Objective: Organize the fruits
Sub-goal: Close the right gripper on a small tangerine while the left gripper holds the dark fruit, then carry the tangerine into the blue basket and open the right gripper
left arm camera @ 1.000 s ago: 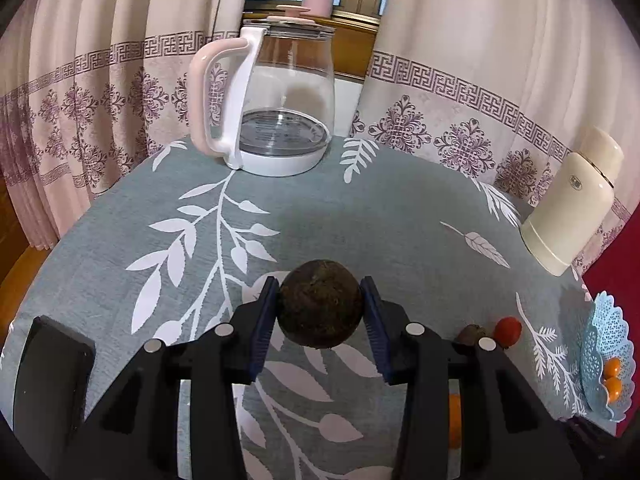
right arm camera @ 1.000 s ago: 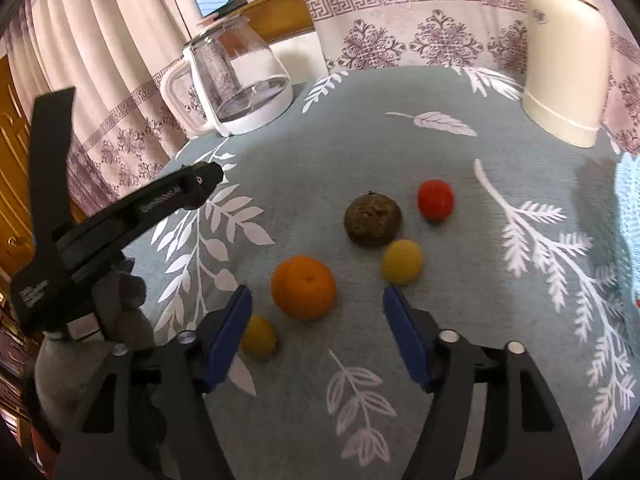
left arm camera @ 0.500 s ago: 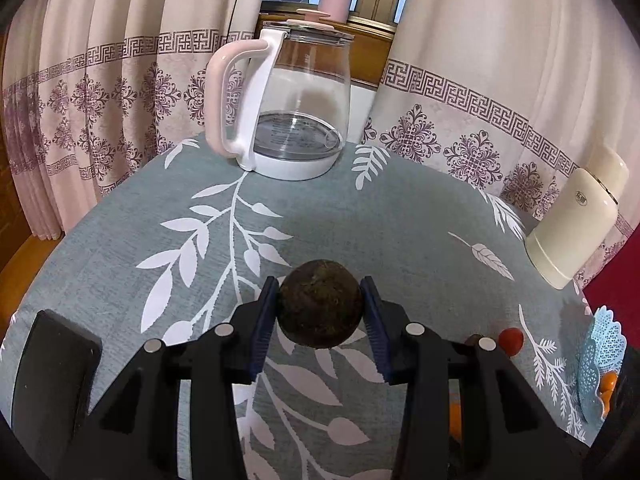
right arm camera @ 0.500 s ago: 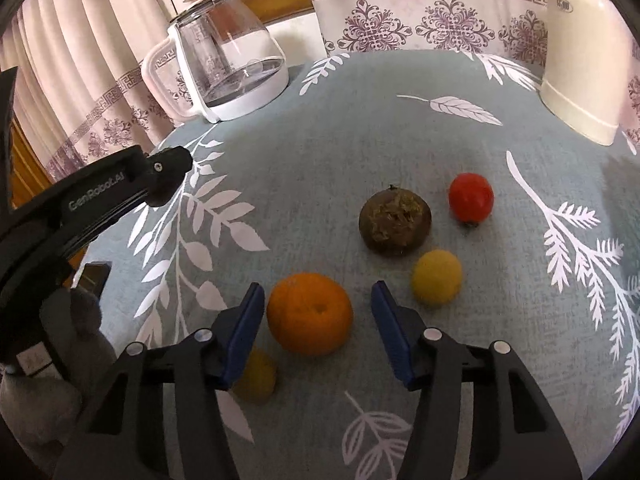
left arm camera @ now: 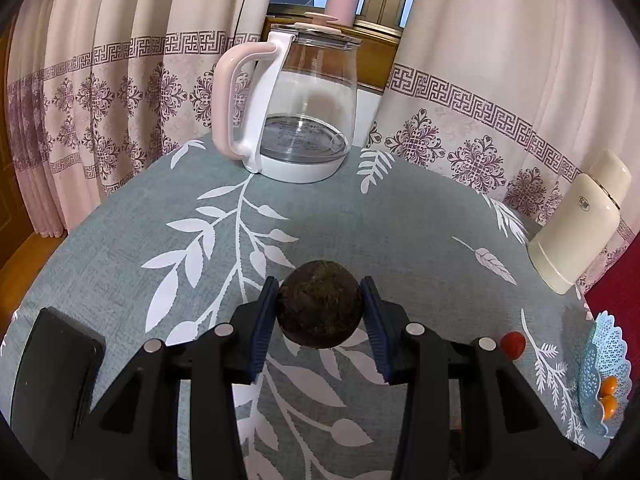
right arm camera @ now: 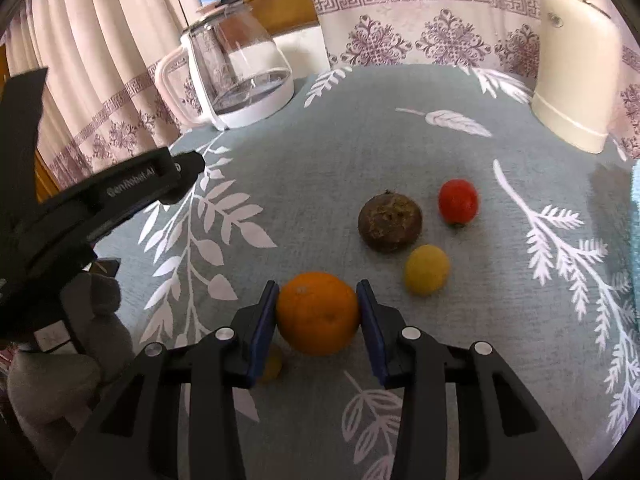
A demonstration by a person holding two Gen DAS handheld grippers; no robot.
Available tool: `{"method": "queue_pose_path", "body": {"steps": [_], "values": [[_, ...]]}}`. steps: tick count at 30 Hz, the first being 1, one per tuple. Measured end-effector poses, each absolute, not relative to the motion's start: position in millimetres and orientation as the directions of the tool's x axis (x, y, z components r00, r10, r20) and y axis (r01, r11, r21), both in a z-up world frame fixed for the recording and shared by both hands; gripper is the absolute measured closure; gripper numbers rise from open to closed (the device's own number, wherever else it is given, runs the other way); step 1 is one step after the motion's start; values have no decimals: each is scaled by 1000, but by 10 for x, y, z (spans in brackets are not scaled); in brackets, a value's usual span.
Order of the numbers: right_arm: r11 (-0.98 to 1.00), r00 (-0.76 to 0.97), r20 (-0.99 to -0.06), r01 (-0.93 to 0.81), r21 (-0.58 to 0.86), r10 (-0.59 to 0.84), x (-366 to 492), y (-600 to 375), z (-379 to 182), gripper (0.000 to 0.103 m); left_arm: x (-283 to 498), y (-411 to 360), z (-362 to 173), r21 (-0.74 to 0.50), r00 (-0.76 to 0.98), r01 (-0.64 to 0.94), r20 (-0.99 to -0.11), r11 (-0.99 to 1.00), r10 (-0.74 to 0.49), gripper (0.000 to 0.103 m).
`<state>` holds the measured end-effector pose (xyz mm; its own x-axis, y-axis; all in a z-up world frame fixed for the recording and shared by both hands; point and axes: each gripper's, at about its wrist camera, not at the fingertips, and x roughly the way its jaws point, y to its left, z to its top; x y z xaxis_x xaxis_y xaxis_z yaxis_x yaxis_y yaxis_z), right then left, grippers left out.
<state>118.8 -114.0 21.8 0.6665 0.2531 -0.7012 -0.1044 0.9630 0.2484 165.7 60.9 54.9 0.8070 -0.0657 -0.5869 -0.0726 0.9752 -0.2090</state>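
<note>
My left gripper [left arm camera: 319, 309] is shut on a dark brown round fruit [left arm camera: 320, 304] and holds it above the grey leaf-print tablecloth [left arm camera: 360, 224]. My right gripper [right arm camera: 318, 314] is shut on an orange [right arm camera: 318, 312] that rests on the cloth. Just beyond it lie a second dark brown fruit [right arm camera: 389, 223], a red fruit [right arm camera: 458, 201] and a yellow fruit [right arm camera: 426, 269]. A small yellow fruit [right arm camera: 271, 367] is half hidden under the right gripper's left finger. A light blue basket [left arm camera: 604, 376] at the table's right edge holds small orange fruits [left arm camera: 608, 396].
A glass kettle [left arm camera: 298, 108] with a pink handle stands at the back of the table. A cream flask [left arm camera: 580, 224] stands at the back right. The left gripper's body [right arm camera: 92, 204] fills the left side of the right wrist view. Curtains hang behind the table.
My right gripper moved forward around the orange and closed on it. My left gripper rose slightly, still holding the dark brown fruit.
</note>
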Motion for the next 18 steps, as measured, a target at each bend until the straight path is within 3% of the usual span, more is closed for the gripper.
{"method": "queue_pose_path", "body": {"steps": [18], "values": [[964,768,-613,-23,264,187,766,-1572,628,63,1571,475,619,-200,820,-29,-565,979,-92,60]]}}
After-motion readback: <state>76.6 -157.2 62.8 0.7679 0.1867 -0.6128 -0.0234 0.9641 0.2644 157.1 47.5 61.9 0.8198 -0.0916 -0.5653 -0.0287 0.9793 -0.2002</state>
